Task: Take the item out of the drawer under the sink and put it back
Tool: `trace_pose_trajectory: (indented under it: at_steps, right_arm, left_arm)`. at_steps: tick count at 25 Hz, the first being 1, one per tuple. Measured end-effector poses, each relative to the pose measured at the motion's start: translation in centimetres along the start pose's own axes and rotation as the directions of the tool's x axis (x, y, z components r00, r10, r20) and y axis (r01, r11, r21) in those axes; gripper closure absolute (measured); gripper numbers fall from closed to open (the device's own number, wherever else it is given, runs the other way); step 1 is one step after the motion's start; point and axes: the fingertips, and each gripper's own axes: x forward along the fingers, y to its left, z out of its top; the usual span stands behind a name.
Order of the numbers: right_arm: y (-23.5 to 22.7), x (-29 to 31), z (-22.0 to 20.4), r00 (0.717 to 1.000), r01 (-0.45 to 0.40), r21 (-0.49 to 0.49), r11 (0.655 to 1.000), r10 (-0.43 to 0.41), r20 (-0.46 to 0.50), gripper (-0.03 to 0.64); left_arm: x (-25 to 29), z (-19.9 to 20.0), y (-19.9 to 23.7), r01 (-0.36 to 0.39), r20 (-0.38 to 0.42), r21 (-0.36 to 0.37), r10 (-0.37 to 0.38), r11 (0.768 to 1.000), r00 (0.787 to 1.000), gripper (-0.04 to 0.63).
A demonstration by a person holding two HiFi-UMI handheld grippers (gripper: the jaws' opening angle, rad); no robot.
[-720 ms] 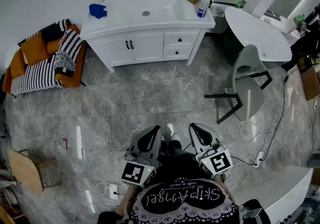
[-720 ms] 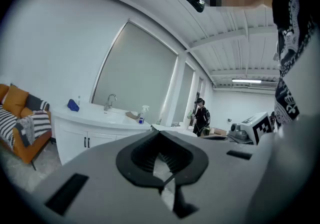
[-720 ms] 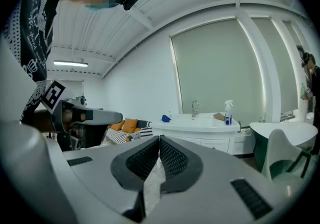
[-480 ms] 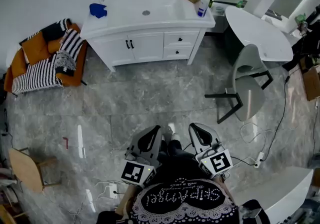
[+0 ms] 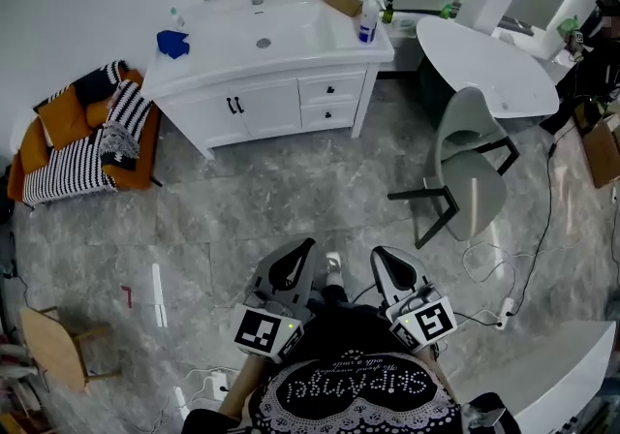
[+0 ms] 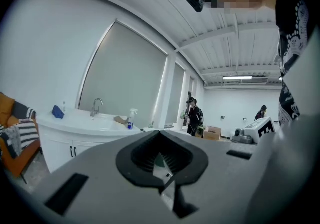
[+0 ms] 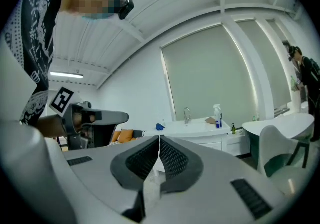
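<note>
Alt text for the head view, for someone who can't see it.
From above, a person holds the left gripper and right gripper shut and empty near the body, across a grey floor from a white sink cabinet with closed drawers. A grey chair stands at right.

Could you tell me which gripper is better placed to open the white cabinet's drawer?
Right, marginally. The left gripper and right gripper are both shut, empty and far away, but the white drawers sit in the cabinet's right half.

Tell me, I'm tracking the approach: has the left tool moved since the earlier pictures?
Yes: the left tool went forward, toward the vanity; the red floor mark now sits farther behind its tip.
</note>
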Motion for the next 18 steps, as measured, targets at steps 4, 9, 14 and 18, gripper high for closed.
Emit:
trace_pose_trajectory:
  at_steps: [4, 9, 14, 18]
  right_arm:
    - [-1.5, -1.0, -0.8, 0.999, -0.038, 0.005, 0.999, 0.038, -0.022, 0.597]
    - [-1.9, -0.6, -1.2, 0.996, -0.082, 0.005, 0.997, 0.082, -0.044, 0.597]
    - [-2.2, 1.6, -1.4, 0.994, -0.088, 0.015, 0.996, 0.089, -0.057, 0.597]
    - [-3.1, 3.9, -1.4, 0.996, -0.063, 0.014, 0.998, 0.064, -0.058, 0.597]
  left_arm:
    - [1.6, -0.3, -1.6, 0.017, 0.006, 0.002, -0.017, 1.000, 1.000, 0.591]
    - [2.7, -0.1, -1.8, 0.000, 0.021, -0.029, 0.001, 1.000, 1.000, 0.591]
    - [3.3, 1.0, 0.9, -0.058, 0.050, -0.040, 0.060, 0.998, 0.997, 0.591]
    - [4.3, 2.2, 3.2, -0.055, 0.102, -0.040, 0.059, 0.998, 0.993, 0.591]
